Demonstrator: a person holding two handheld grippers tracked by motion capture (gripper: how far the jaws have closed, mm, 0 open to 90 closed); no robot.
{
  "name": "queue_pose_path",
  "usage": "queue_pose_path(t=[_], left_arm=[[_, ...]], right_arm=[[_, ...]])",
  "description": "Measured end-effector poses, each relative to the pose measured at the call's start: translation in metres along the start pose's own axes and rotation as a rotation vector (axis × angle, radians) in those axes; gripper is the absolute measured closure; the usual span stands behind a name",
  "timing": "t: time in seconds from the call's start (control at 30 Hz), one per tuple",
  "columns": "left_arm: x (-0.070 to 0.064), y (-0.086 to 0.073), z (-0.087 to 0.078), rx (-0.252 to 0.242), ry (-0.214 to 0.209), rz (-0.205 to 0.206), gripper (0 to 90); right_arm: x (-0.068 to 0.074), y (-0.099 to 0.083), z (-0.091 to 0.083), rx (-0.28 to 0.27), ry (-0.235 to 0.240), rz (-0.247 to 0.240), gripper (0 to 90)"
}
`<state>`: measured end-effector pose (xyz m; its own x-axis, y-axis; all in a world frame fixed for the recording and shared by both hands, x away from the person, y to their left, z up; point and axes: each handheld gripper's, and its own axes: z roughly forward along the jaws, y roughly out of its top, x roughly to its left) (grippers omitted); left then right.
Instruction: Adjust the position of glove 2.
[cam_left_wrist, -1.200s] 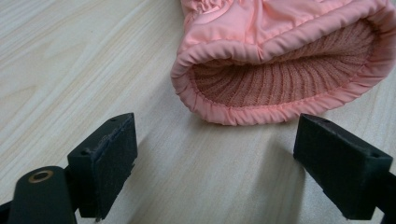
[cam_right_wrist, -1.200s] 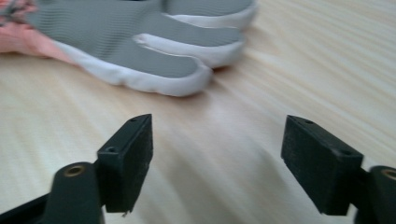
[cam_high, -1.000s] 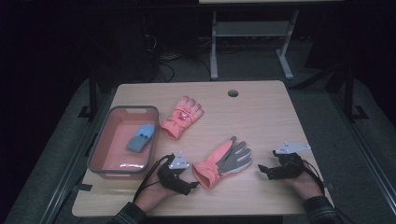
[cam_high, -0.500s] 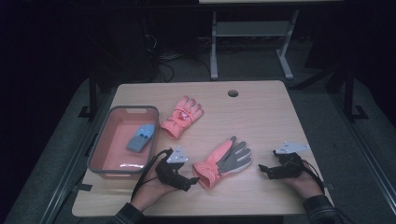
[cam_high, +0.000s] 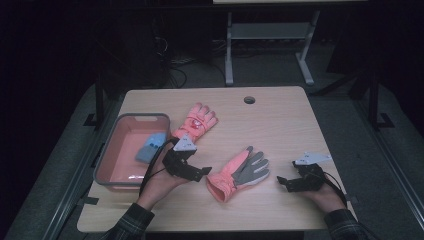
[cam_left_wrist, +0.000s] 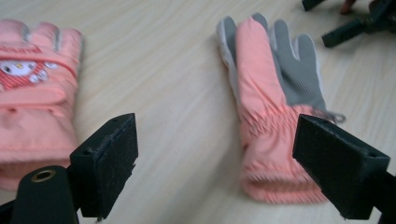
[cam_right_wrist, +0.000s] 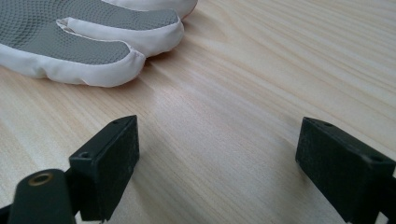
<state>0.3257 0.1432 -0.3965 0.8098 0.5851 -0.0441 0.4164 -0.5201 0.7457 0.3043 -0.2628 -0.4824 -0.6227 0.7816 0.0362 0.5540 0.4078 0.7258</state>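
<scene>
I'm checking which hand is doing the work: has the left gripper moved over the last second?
Yes. The left gripper has moved away from the person, up alongside the bin, while the nearer glove stayed put.

The high view is dim — the room around the table (cam_high: 300, 125) falls into near black, with soft grain and weak shadows. Both gripper views are bright and evenly lit, the wood pale — near jaws slightly blurred, a glove (cam_left_wrist: 275, 116) casting a faint shadow.

A dim lab: wooden table (cam_high: 280, 125), tangled floor cables (cam_high: 185, 60), metal stand (cam_high: 265, 35).
</scene>
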Motion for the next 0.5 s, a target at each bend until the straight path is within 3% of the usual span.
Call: queue_pose_path(t=[0.33, 0.5], left_arm=[[0.022, 0.029, 0.004, 0.014, 0.058, -0.005, 19.5], [0.036, 0.043, 0.010, 0.022, 0.090, -0.002, 27.9]], right_arm=[[0.000, 0.000, 0.000, 0.000, -0.001, 0.001, 12.9], [0.000, 0.000, 0.000, 0.000, -0.001, 0.001, 12.8]])
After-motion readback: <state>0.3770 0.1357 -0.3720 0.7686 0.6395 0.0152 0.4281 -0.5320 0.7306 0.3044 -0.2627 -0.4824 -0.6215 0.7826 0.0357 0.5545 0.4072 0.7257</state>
